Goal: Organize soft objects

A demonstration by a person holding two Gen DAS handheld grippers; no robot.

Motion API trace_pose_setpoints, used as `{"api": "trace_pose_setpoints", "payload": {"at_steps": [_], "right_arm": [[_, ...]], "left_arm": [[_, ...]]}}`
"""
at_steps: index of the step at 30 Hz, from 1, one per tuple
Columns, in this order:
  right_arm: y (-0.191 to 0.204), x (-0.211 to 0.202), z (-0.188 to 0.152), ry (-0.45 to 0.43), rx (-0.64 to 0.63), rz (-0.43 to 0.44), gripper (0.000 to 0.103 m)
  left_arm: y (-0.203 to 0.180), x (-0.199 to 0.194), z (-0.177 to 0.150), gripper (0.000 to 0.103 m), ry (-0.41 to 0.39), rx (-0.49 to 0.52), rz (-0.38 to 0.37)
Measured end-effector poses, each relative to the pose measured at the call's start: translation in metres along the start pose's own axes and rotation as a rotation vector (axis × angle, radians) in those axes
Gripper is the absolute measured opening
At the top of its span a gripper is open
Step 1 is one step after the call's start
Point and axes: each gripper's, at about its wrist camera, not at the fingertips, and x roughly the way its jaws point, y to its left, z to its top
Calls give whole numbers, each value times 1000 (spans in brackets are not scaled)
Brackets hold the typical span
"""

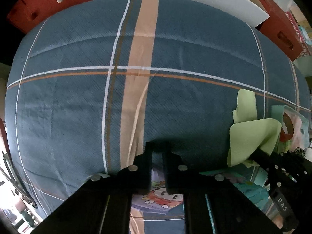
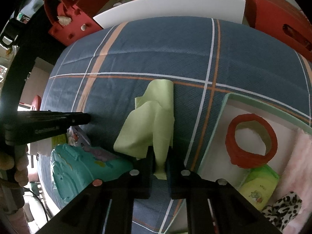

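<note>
My right gripper is shut on a light green cloth and holds it up over the blue plaid bedspread. The cloth also shows in the left wrist view, pinched by the right gripper. My left gripper hovers over the bedspread with its jaws nearly closed and nothing between them. It shows at the left of the right wrist view.
A pale green tray at the right holds a red tape roll, a green wipes pack, a pink fluffy cloth and a leopard-print piece. A teal toy and cartoon-print pouch lie near. Red boxes and a white board stand behind.
</note>
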Motion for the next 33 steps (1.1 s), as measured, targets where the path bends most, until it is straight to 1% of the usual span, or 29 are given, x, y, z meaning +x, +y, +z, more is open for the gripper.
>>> {"api": "trace_pose_setpoints", "payload": {"at_steps": [4,5,6,10,12,13,17,20,22,26,28,31,33], "right_arm": [[-2,-3,-1,-7,5,-2,8],[-2,-4,-1,-10,6,-4,8],[-2,-6,-1,-12,6,-7,8],[-2,-13,0,-24,2,-11,7],[-1,-16,-1,-30,-2,-15,7],[0,-17,-1,-31,-2,-15,7],[0,-23,-2,-41,1,-18,7],[-2,-25,-2,-40,4,-22,7],[-3,-26,-2,-38,5,-25,7],[-4,-31,-4,-43,7,-17,7],[-4,-34,-6,-48,9,-12,7],[-4,-43,-12,-55,8,-12,7],[-4,-51,-16,-64,10,-9,7]], "left_arm": [[7,-6,-3,5,-18,14,5],[8,-8,-5,4,-21,16,5],[17,-7,-7,4,-27,18,0],[25,-15,-13,4,-40,21,-11],[26,-19,-13,3,-49,22,-14],[20,-20,-16,2,-55,19,-13],[24,-28,-17,2,-69,11,-16],[31,-33,-19,2,-73,-7,-47],[38,-36,-22,2,-71,-10,-43],[42,-46,-32,2,-68,-11,-65],[37,-62,-38,3,-82,-12,-73],[40,-78,-49,5,-109,-17,-80],[44,-93,-61,13,-129,-26,-94]]}}
